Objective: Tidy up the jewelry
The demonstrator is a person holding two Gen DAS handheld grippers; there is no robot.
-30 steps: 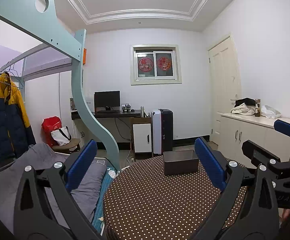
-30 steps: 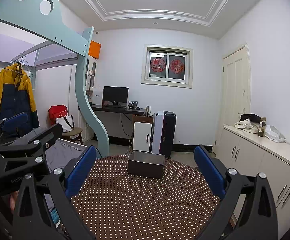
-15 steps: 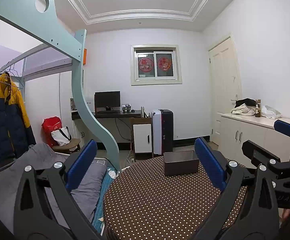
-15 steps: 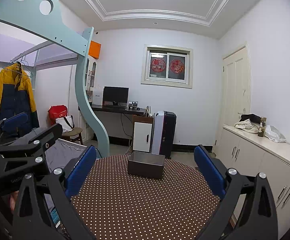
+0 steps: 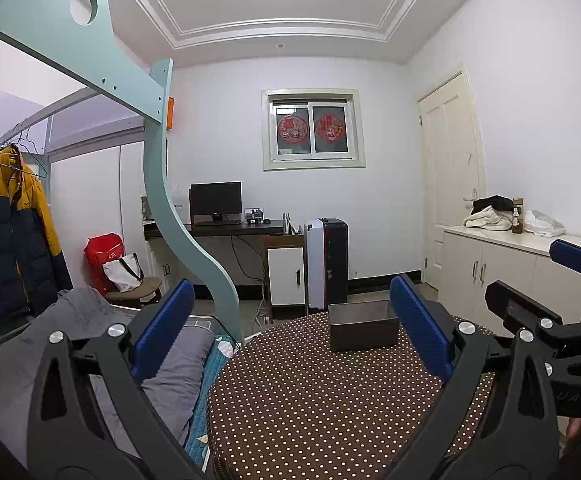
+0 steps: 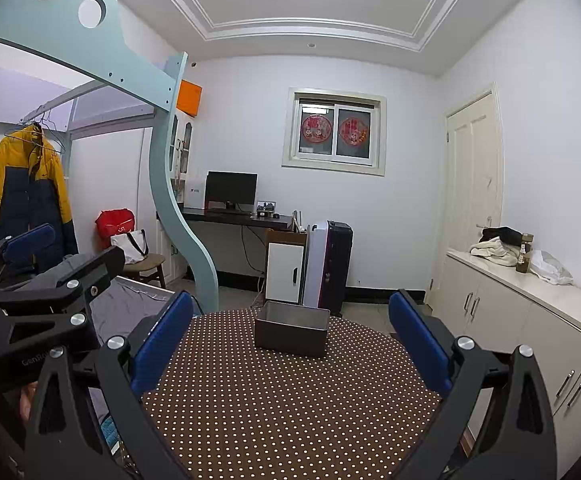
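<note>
Nothing moves: both grippers, left (image 5: 290, 332) and right (image 6: 290, 336), hover released above the box (image 6: 291, 328); no jewelry visible, risking empty grasps.

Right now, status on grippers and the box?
Left gripper open, empty. Right gripper open, empty. Dark box on the dotted table, untouched. No jewelry visible; path clear.

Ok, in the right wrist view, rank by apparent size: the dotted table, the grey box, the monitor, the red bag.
1. Dotted table, by far.
2. Grey box.
3. Monitor and red bag: similar, both distant, so unranked.
</note>
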